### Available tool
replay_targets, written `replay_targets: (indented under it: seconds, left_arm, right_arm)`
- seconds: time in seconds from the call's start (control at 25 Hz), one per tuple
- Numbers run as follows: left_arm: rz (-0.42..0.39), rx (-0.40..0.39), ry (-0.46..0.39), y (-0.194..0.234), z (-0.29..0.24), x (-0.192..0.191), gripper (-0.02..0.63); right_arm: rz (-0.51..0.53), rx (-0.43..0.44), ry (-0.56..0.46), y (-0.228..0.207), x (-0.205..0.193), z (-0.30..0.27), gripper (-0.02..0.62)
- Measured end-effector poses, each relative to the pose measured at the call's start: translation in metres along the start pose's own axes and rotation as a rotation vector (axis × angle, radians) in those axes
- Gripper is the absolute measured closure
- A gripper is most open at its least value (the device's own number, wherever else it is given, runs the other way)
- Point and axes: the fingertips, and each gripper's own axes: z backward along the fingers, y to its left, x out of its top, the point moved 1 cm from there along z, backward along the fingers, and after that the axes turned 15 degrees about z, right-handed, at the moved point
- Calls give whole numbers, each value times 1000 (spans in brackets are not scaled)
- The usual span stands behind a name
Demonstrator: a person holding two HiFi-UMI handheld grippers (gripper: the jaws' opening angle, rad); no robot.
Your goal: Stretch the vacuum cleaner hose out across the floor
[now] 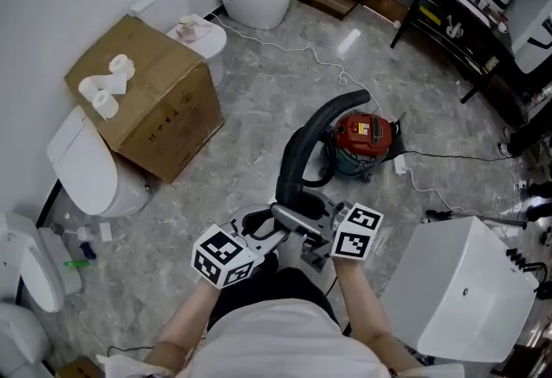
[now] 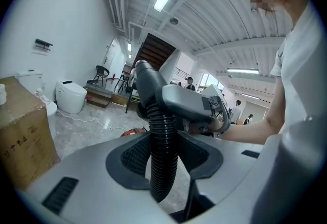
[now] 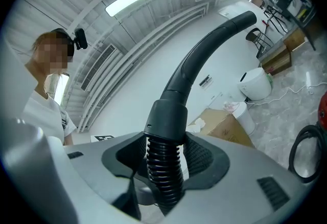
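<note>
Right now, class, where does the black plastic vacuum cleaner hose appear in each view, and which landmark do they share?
Head view: the black plastic vacuum cleaner hose arcs through the centre, beside the red drum vacuum cleaner.
Left gripper view: hose upright at centre, clamped in the left hand-held gripper.
Right gripper view: hose at bottom centre in the right hand-held gripper, curving to the upper right.
Shared landmark: the brown cardboard box.

Ribbed, matt black plastic hose
</note>
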Motion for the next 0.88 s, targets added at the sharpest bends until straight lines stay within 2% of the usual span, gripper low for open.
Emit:
replay_targets:
  seconds: [0.2,0.64,0.88]
  left_arm:
    - [2,-21,-11,-7,8,-4,440]
    - [-39,-61,36,-6,22,-24,440]
    - [-48,-81,61,-2,25,-30,440]
  right_arm:
    - [28,-19,-8,12,0,-1,357]
    - [12,-67,-61,24,-20,1,357]
    - [5,-85,-58,25,-28,-1,357]
